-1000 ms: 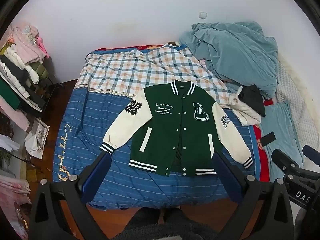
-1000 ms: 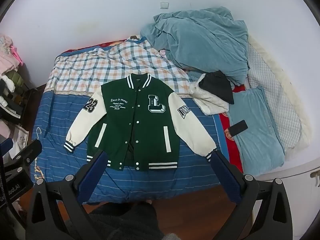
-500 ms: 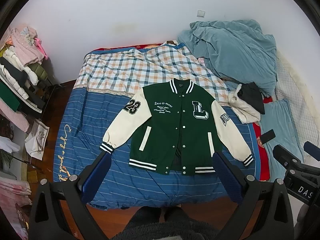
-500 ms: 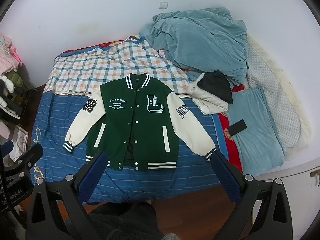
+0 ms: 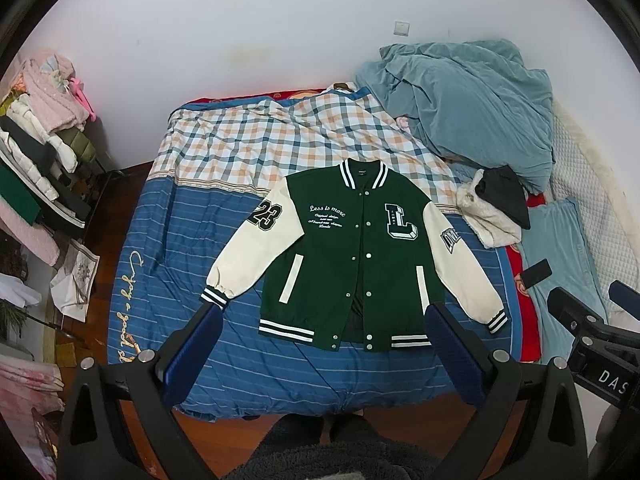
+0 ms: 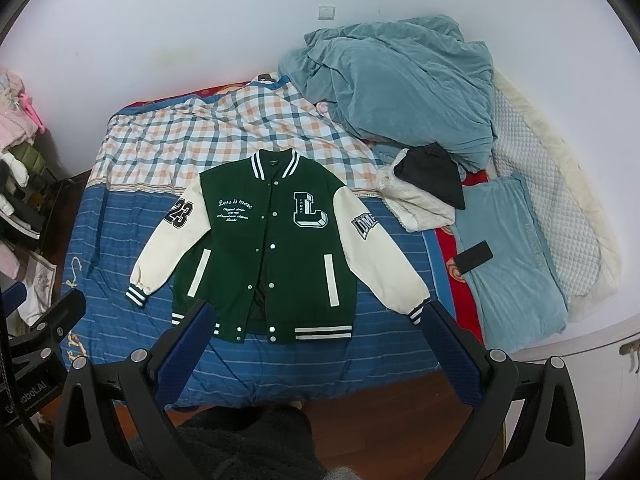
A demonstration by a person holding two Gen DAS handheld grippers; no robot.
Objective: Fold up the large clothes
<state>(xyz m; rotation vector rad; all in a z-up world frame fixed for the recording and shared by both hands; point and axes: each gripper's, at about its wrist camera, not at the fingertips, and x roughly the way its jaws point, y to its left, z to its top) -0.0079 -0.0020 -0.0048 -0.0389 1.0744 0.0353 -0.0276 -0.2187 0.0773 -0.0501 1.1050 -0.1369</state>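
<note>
A green varsity jacket (image 5: 352, 256) with cream sleeves lies flat, front up and snapped, on the blue striped bed cover (image 5: 168, 272). It also shows in the right wrist view (image 6: 276, 256). My left gripper (image 5: 322, 320) is open and empty, held high above the bed's near edge, over the jacket's hem. My right gripper (image 6: 316, 316) is open and empty at the same height, to the right of the left one. The right gripper's body shows at the right edge of the left wrist view (image 5: 592, 332).
A crumpled teal blanket (image 6: 400, 80) lies at the back right. A white and black garment pile (image 6: 424, 188) and a black phone (image 6: 474, 258) lie right of the jacket. A checked sheet (image 6: 208, 136) covers the far bed. A clothes rack (image 5: 36, 152) stands left.
Both grippers have shifted slightly; the jacket sits a little higher in both views. Nothing was grasped and the jacket has not moved.
</note>
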